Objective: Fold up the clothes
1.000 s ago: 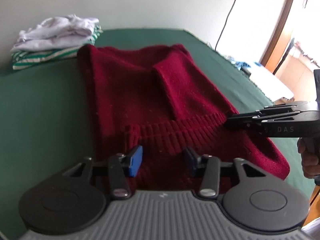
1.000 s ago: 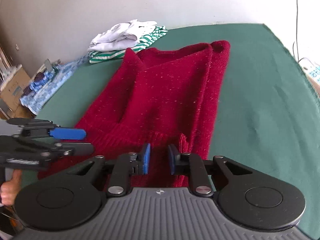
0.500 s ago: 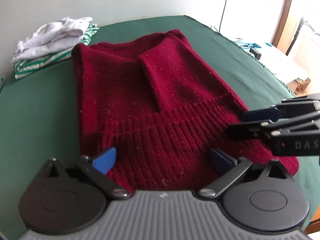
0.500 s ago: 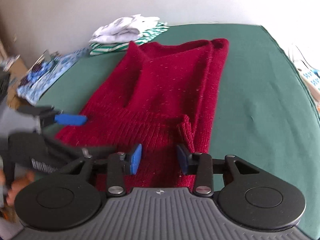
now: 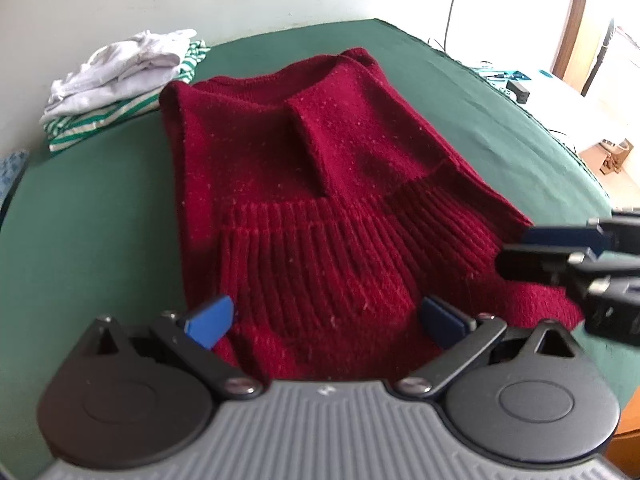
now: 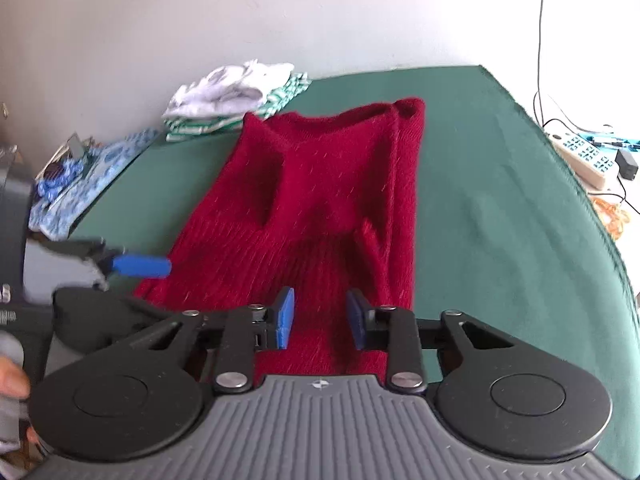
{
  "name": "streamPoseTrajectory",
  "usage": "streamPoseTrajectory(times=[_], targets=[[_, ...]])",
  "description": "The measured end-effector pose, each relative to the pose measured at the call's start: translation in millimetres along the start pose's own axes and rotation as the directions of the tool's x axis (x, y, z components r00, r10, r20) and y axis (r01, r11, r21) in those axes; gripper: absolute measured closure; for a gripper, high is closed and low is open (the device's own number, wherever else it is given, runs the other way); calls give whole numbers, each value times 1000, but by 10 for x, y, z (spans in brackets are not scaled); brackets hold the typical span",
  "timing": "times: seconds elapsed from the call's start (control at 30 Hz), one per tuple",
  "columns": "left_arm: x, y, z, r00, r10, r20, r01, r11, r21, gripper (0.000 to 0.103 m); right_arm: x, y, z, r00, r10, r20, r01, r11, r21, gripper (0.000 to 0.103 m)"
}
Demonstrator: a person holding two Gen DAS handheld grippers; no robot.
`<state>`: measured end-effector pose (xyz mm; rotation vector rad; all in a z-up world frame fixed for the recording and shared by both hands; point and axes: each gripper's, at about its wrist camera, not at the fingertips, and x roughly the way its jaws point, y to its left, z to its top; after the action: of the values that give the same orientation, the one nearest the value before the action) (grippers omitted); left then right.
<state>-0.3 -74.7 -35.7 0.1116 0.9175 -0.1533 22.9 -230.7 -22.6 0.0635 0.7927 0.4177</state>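
The left gripper [image 5: 326,320] has spread its 2 fingers wide since 1 second ago, when they stood closer together; the red sweater's [image 5: 312,208] ribbed hem lies between and just ahead of them, ungripped. The right gripper [image 6: 320,318] has also opened from a narrow gap, its fingers parted over the hem's right corner. Beyond both, the sweater stretches across the green table [image 6: 500,184] toward the stack of folded clothes [image 5: 120,80].

**Black linkages, blue pads**

Left gripper [image 5: 326,320]: ribbed grey housing, black round-hubbed arms, silver screws, blue pads [image 5: 210,320]. Right gripper [image 6: 320,316] is built alike. At nine o'clock in its view, bare skin of a hand [image 6: 10,380].
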Motion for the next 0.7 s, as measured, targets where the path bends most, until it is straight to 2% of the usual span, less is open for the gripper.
streamPoseTrajectory(times=[0.17, 0.33, 0.53, 0.7], targets=[[-47, -7, -67, 1000, 1, -2, -1, 1000, -3, 2, 53, -10, -160, 998, -64, -22, 65, 998, 28, 81], [-54, -52, -68, 1000, 29, -11, -29, 1000, -10, 2, 114, -70, -181, 996, -86, -8, 86, 996, 39, 81], [-12, -121, -38, 996, 78, -37, -80, 996, -42, 1, 114, -186, -210, 1000, -30, -5, 30, 999, 16, 80], [46, -205, -8, 989, 134, -64, -139, 987, -79, 0, 101, -298, -121, 998, 40, -55, -40, 999, -4, 80]])
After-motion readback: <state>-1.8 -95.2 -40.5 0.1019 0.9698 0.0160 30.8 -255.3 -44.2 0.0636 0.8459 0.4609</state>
